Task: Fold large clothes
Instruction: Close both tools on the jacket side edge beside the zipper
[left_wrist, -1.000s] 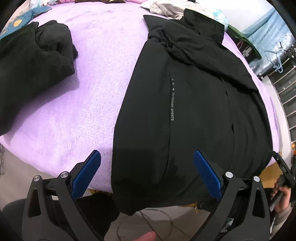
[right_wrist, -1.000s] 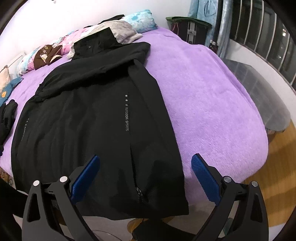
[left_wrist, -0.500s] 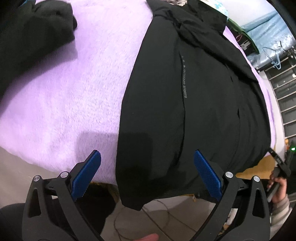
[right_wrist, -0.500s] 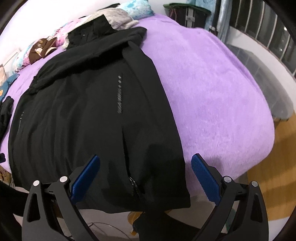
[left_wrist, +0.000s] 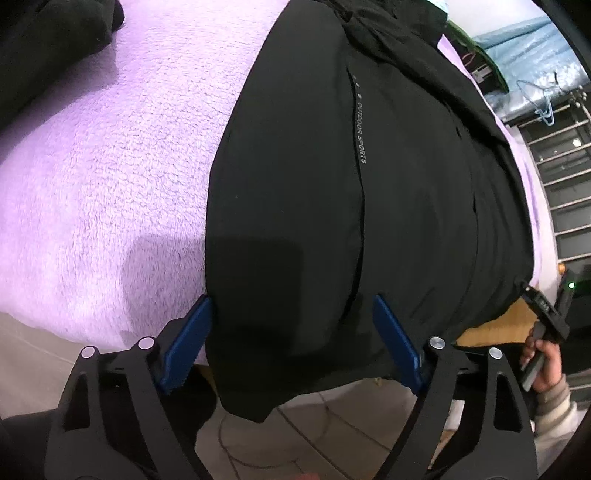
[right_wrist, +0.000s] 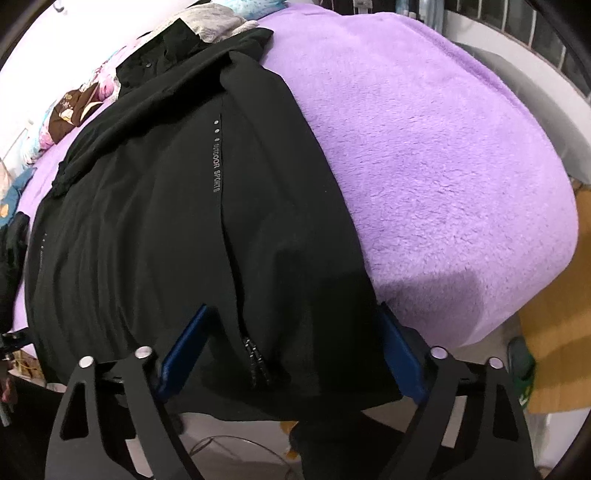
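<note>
A large black jacket (left_wrist: 325, 177) with "OUTDOOR SPORTS" lettering lies flat on a purple fleece bed (left_wrist: 110, 166), its hem hanging over the near edge. My left gripper (left_wrist: 291, 343) is open, its blue pads astride the hem's left corner. In the right wrist view the same jacket (right_wrist: 166, 206) fills the left half of the bed (right_wrist: 443, 147). My right gripper (right_wrist: 291, 362) is open, its pads on either side of the hem's right corner near a zipper pull (right_wrist: 255, 360).
Another black garment (left_wrist: 44, 48) lies on the bed at far left. Pillows and clothes (right_wrist: 85, 107) pile at the head. The other hand and gripper (left_wrist: 546, 325) show at the right of the left wrist view. Wooden floor (right_wrist: 554, 350) and cables (left_wrist: 258, 435) lie below the bed edge.
Both grippers have moved forward and down to the jacket's hem, which now lies between their open pads. The jacket has not moved.
</note>
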